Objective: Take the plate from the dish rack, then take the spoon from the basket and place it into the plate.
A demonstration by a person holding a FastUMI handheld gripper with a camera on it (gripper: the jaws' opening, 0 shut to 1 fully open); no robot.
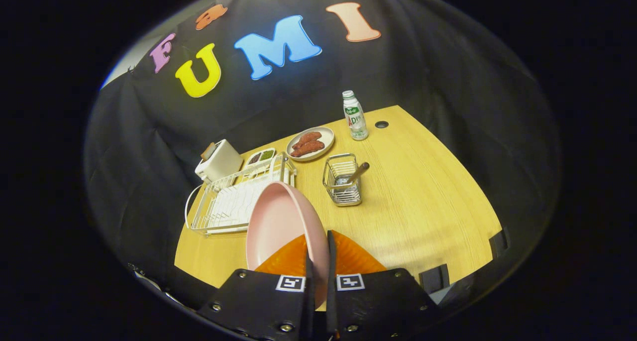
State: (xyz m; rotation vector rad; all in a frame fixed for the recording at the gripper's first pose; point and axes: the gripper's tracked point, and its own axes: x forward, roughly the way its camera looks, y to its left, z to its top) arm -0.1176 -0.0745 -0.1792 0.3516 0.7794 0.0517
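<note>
The gripper (318, 251) was clenched on the rim of a pink plate (278, 221), its two orange fingers (356, 259) pressed close on either side of the plate's edge, one against the inner face and one against the back. The plate stood tilted on edge, lifted above a wooden table (428, 206), with its hollow face turned toward the white wire dish rack (234, 199) that sat just beyond and to one side of it. The plate's upper rim overlapped the near corner of the rack from this angle; whether the two touched could not be told.

Beyond the fingers, a small wire basket (342, 179) stood upright on the table, well apart from the plate. A spoon (359, 171) leaned inside it, its brown handle poking out over the rim.

Farther back, a pale plate of sausages (310, 143) lay between the rack and a small white bottle (355, 116) with a green label, which stood upright near the table's far edge. A white toaster (218, 162) sat behind the rack, with a slice showing at its top. Beside it lay a small divided tray (261, 157) holding dark and green contents.
</note>
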